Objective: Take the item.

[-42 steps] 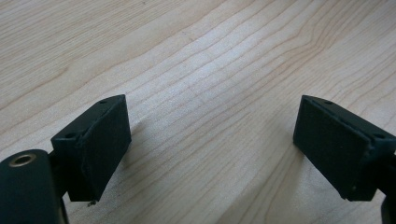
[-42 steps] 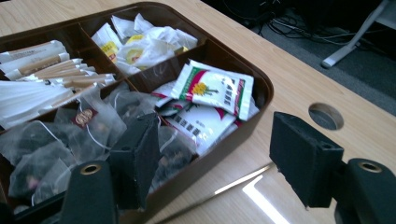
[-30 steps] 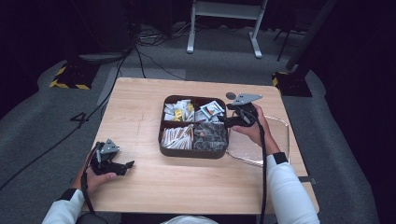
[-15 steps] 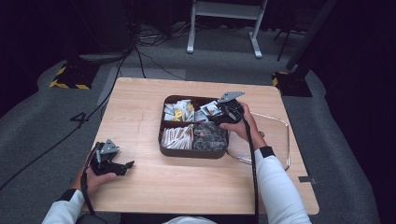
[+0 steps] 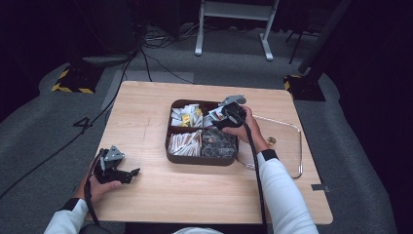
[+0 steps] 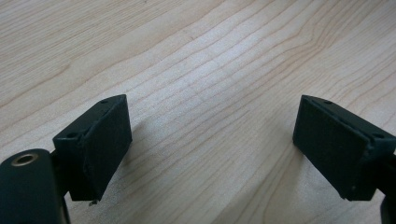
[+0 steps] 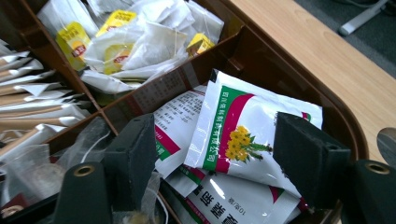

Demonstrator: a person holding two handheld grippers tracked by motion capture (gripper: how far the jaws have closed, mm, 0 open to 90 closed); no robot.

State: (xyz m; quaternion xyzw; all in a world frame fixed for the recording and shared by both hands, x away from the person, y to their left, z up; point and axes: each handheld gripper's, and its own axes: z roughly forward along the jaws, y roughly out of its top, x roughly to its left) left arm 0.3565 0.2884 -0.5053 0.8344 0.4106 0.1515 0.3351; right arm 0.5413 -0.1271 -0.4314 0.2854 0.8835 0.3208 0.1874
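Wooden table [image 5: 146, 122]: right gripper [image 7: 215, 154] has reached white sachet [image 7: 243, 135].

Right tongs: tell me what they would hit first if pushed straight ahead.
Probably the white sachet with the yellow flower print, tilted between the open jaws of the right tongs in the brown tray. Depth is unclear, so contact is a guess.

lower sachets [image 7: 233, 200] cut off, print unreadable
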